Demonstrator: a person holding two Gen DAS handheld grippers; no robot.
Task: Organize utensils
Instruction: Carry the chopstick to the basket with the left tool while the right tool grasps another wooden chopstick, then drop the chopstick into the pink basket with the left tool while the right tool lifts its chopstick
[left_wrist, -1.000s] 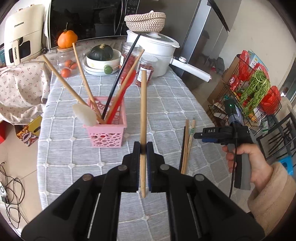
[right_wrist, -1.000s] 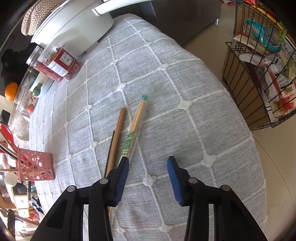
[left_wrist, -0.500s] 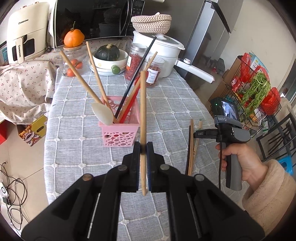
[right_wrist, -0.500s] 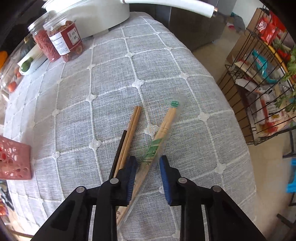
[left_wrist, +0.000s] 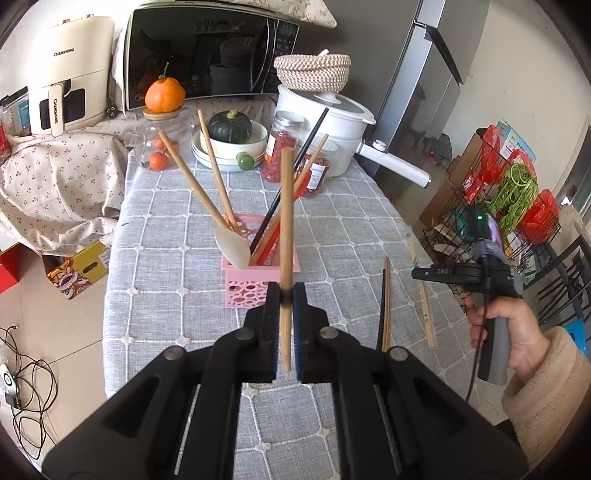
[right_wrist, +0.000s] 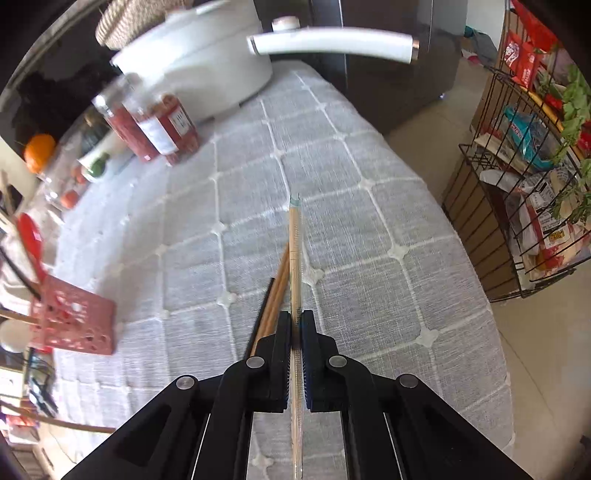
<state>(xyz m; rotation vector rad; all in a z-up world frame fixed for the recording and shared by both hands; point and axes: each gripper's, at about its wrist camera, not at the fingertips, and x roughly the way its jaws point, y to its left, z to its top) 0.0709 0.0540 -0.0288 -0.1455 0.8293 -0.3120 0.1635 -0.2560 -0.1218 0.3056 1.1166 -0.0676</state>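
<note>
My left tool (left_wrist: 286, 325) is pinching a single wooden chopstick (left_wrist: 285, 229) near its lower end. It stands almost upright in the centre of the left wrist view, long axis running bottom to top, its free tip rising in front of the pink basket (left_wrist: 258, 280) at mid-frame. My right tool (right_wrist: 295, 354) has just been closing and now has its pads pressed onto a wrapped pair of chopsticks (right_wrist: 295, 258). That pair runs straight up the right wrist view from between the pads, the green-tipped end pointing away towards the top.

The risks, as I judge them: the left grip sits far down the stick, so any quick swing could pivot it in the pads, and the long free end could knock the spoons and chopsticks already leaning in the basket. On the right, the clear sleeve looks slick, so the pair may slide out. The loose brown and black chopsticks (right_wrist: 273, 295) lie just left of the held pair on the counter (right_wrist: 369, 240); a careless move could scatter them.
</note>
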